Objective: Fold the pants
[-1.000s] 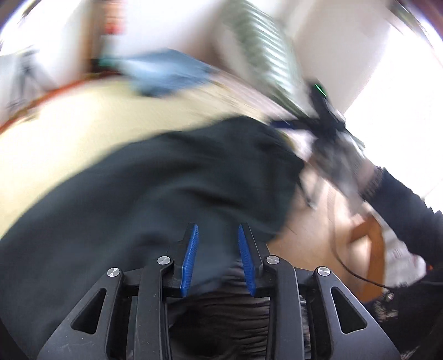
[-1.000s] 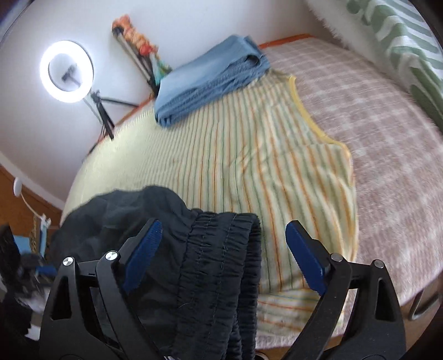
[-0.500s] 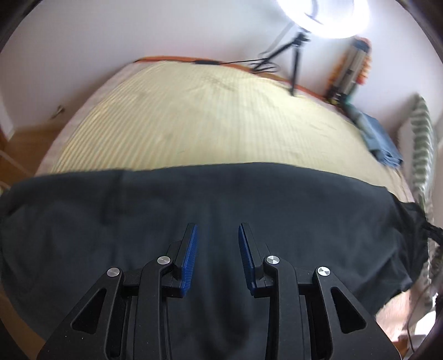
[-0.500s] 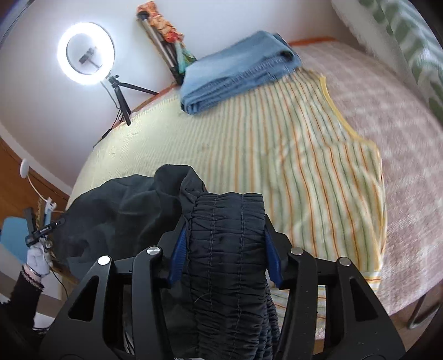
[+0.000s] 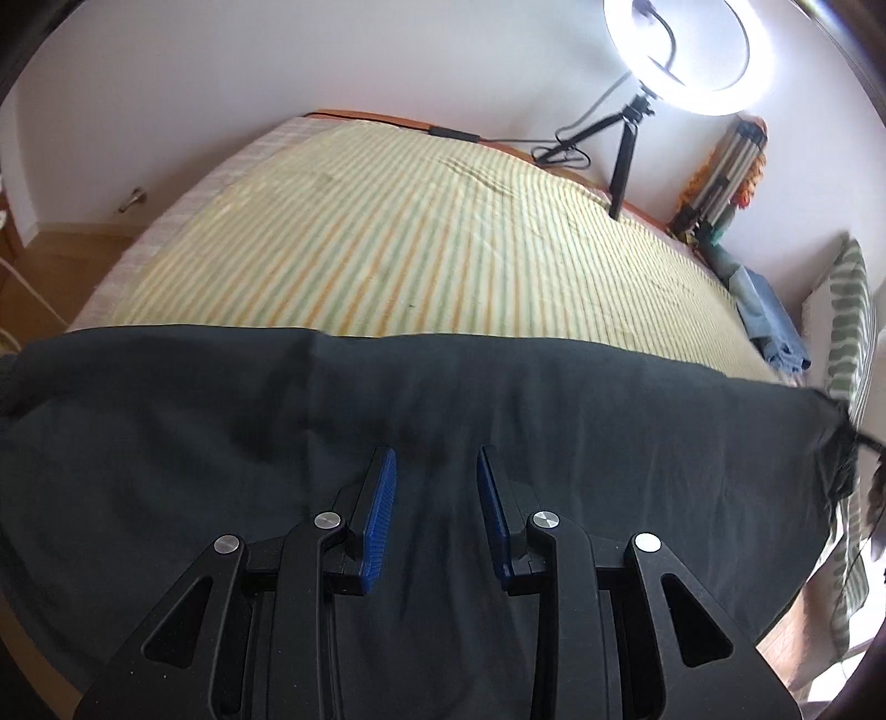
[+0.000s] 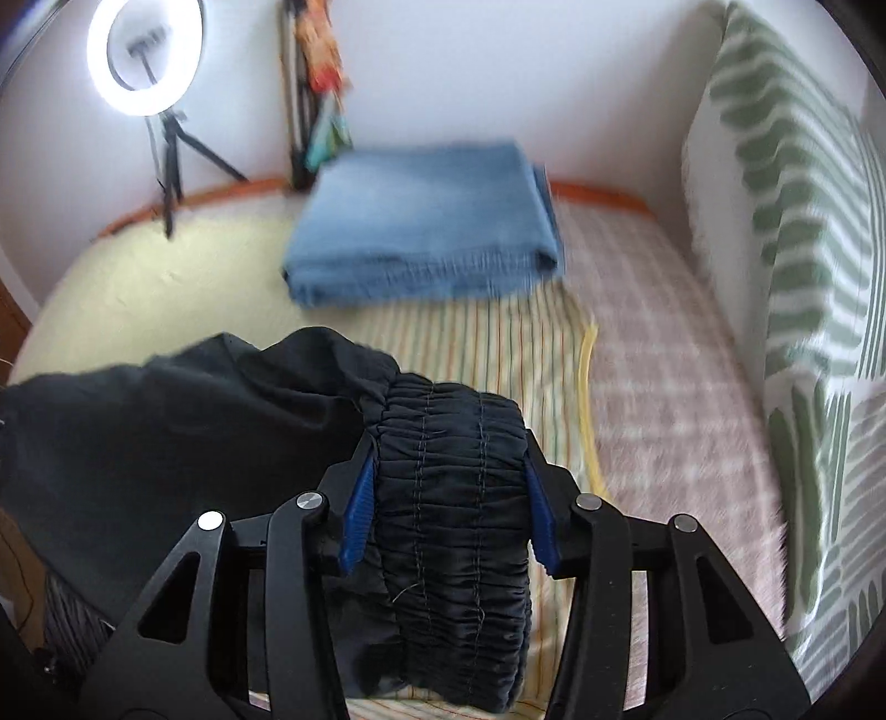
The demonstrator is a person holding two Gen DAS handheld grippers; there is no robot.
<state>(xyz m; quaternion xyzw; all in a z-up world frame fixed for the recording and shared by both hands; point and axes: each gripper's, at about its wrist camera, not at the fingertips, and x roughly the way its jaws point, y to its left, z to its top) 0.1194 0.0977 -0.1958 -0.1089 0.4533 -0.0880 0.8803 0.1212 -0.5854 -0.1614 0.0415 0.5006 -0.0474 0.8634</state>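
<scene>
Black pants (image 5: 498, 399) stretch wide across the near edge of the bed in the left wrist view. My left gripper (image 5: 436, 471) has its jaws close together with the black fabric between and beneath them; the grip itself is hard to see. In the right wrist view my right gripper (image 6: 448, 476) is shut on the gathered elastic waistband (image 6: 451, 498) of the pants, and the rest of the pants (image 6: 138, 421) hang off to the left.
The bed has a yellow-green striped cover (image 5: 415, 238) and a pink checked sheet (image 6: 664, 354). Folded blue jeans (image 6: 426, 221) lie at the far side. A ring light on a tripod (image 5: 686, 50) stands by the wall. A green-patterned pillow (image 6: 803, 277) is at right.
My right gripper closed on the waistband and turned right toward the pillow. My left gripper swung from the floor side to face the bed, and the pants now stretch out flat.
</scene>
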